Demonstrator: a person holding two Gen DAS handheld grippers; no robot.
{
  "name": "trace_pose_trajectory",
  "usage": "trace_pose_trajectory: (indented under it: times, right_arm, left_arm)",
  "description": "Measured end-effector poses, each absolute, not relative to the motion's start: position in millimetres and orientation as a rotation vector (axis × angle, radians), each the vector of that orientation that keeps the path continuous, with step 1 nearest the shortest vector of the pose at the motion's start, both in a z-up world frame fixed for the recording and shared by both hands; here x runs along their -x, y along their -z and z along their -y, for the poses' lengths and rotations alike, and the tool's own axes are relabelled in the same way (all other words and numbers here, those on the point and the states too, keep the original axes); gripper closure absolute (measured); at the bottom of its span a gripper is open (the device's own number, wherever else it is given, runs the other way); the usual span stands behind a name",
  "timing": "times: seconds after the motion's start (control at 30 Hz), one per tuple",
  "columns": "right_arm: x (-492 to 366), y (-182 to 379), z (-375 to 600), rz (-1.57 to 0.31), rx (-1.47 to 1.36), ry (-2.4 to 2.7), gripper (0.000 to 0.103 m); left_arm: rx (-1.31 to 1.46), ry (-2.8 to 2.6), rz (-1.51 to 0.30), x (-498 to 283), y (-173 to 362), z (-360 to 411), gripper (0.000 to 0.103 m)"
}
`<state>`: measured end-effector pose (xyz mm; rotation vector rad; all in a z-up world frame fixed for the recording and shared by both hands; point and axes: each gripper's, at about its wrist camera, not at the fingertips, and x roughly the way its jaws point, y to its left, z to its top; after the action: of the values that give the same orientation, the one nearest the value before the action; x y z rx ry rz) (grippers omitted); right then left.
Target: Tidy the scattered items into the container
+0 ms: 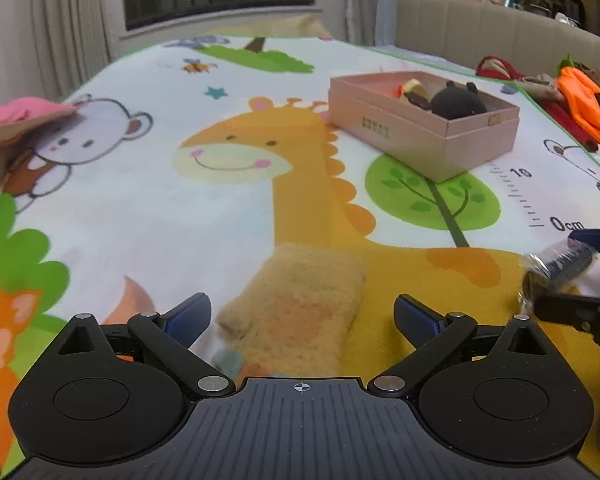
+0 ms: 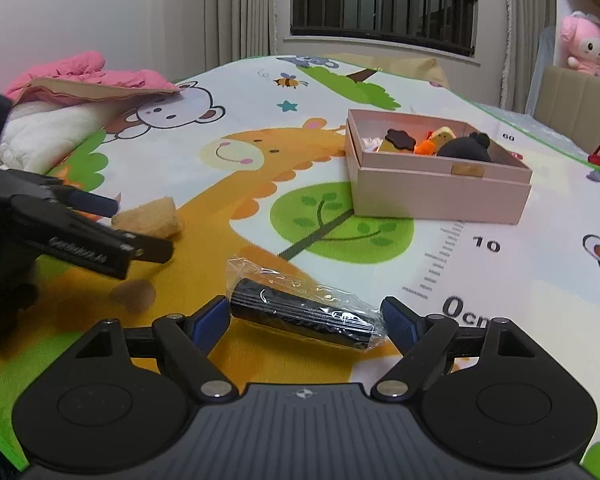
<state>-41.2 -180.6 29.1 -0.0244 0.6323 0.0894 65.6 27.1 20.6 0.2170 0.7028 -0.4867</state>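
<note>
A tan plush toy [image 1: 300,304] lies on the cartoon play mat between the fingers of my open left gripper [image 1: 302,318]; the pads stand apart from it. It also shows in the right wrist view [image 2: 150,216]. A black cylinder in clear wrap [image 2: 304,314] lies between the fingers of my open right gripper [image 2: 306,318], its ends close to both pads. It also shows in the left wrist view [image 1: 560,268]. The pink box [image 1: 420,136] [image 2: 436,192] holds a black plush and several small toys.
A pink cloth on cardboard [image 2: 96,80] lies at the mat's far left over white bedding. An orange toy and red items [image 1: 588,108] lie past the mat's right edge. A beige headboard [image 1: 480,28] and plush toys stand behind.
</note>
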Motion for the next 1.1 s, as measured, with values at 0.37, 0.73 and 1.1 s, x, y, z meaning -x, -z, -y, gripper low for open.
trace_pose_trajectory:
  times: [0.37,0.73,1.1]
  right_arm:
    - [47.3,-22.8,185.8,-0.634,0.02,-0.098,0.02]
    - [54.1,-15.4,191.7,-0.64,0.044,-0.074,0.02]
    - [52.4,-12.9,187.3,-0.634,0.072,-0.055,0.012]
  left_arm:
    - [-0.191,0.511,-0.702,-50.4,-20.3,-14.7,0.038]
    - [-0.23,0.553,-0.704,-33.0,-21.9,1.1,0.016]
    - [-0.208,0.542,-0.675,-26.0,-15.1,7.9,0.032]
